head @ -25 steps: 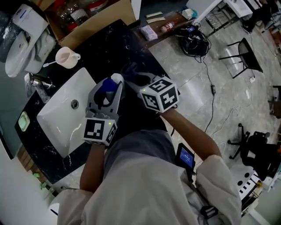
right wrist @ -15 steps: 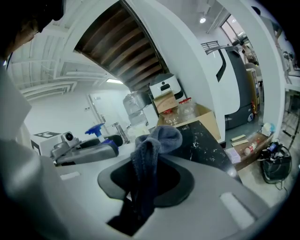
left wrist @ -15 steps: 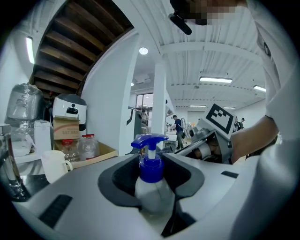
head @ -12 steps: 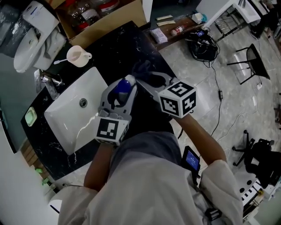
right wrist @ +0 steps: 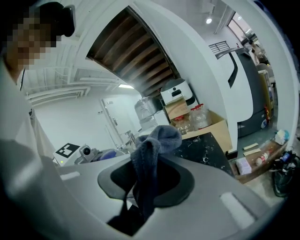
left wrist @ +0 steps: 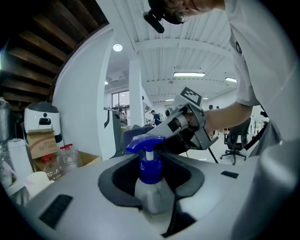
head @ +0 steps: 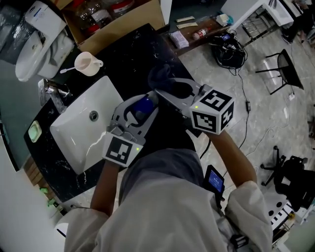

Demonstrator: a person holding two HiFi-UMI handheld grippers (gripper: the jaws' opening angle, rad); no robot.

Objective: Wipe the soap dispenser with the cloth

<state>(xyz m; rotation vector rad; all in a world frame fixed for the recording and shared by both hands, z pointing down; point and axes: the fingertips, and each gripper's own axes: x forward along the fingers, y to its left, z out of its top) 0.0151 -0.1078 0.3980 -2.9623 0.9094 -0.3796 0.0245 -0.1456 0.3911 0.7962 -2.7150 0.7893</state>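
Observation:
The soap dispenser [head: 143, 105] is a clear bottle with a blue pump [left wrist: 148, 149], held up over the black counter beside the sink. My left gripper [head: 140, 109] is shut on the bottle's body [left wrist: 151, 194], and the pump stands up between its jaws. My right gripper [head: 167, 91] is shut on a dark blue-grey cloth [head: 161, 76]. The cloth [right wrist: 151, 149] bunches above its jaws and hangs down between them. It sits just behind and right of the pump; whether it touches the pump I cannot tell. In the left gripper view the right gripper [left wrist: 183, 125] shows behind the pump.
A white sink [head: 66, 139] with a faucet [head: 54, 92] is set into the black counter [head: 127, 48]. A pale cup [head: 87, 63] stands behind it, and a cardboard box [head: 129, 15] of bottles beyond. A green soap dish [head: 33, 131] lies at far left. Chairs and cables are on the floor at right.
The right gripper has risen with the cloth, drawing nearer to the camera. The left gripper has rolled, tilting the dispenser toward the cloth.

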